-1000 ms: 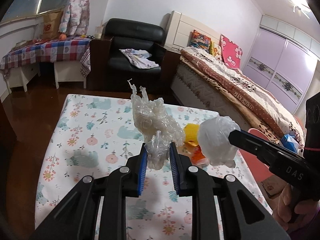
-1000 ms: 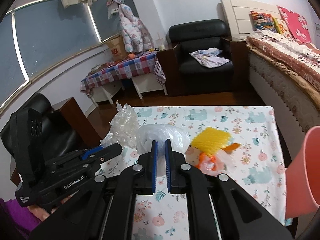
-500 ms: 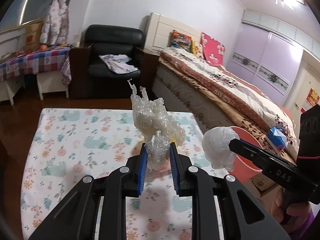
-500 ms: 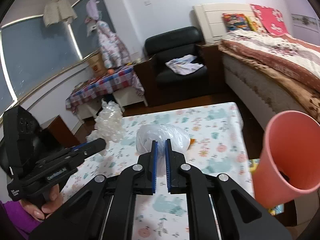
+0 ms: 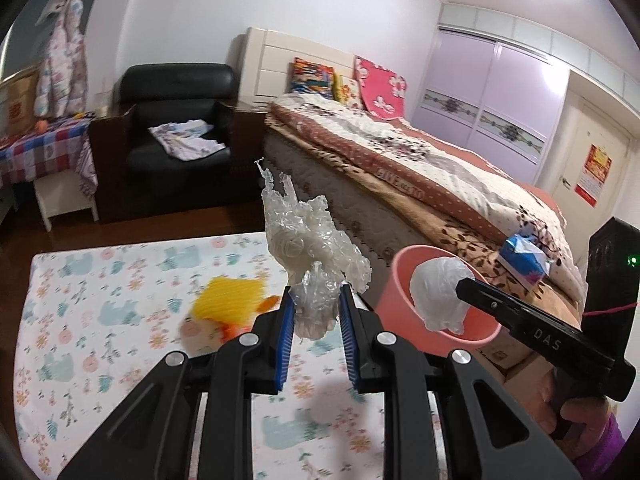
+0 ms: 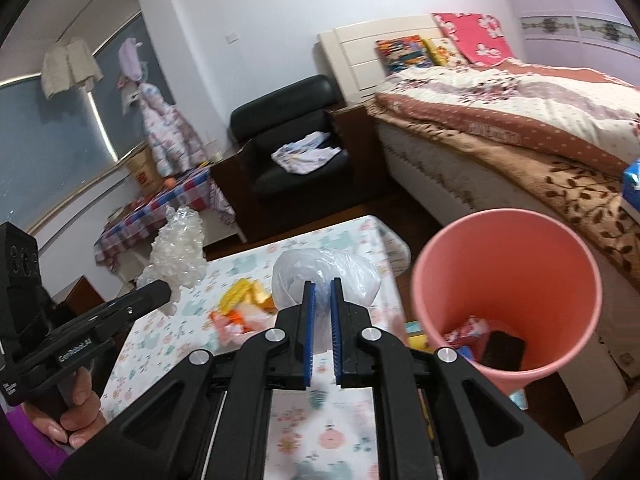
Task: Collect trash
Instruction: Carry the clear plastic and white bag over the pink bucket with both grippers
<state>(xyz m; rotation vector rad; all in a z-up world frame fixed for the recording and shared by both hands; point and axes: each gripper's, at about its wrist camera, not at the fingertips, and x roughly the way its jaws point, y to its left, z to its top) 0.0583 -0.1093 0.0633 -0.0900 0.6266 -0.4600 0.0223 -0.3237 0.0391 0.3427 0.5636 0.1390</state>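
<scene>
Fingers [image 5: 285, 336] of the left gripper [image 5: 314, 320] are clenched on a crumpled clear plastic wrap [image 5: 308, 252], which rises above the fingertips, held clear of the worktop [image 5: 80, 320]. Fingers [image 6: 307, 332] of the right gripper [image 6: 322, 320] pinch a white plastic bag [image 6: 326, 270], its bulge puffing out beyond the tips. Taking the pink bin [image 6: 508, 292] as the landmark: the white bag is just beside its rim on the worktop side, and in the left wrist view it shows in front of the bin's mouth. The clear wrap is farther from the bin, over the worktop. Yellow and orange wrappers [image 6: 240, 308] lie on the floral cloth, beyond both grippers from the bin. Inside the bin lie a red-printed packet [image 6: 466, 330] and a dark block [image 6: 502, 350]. Behind the bin stands a bed [image 6: 500, 120].
</scene>
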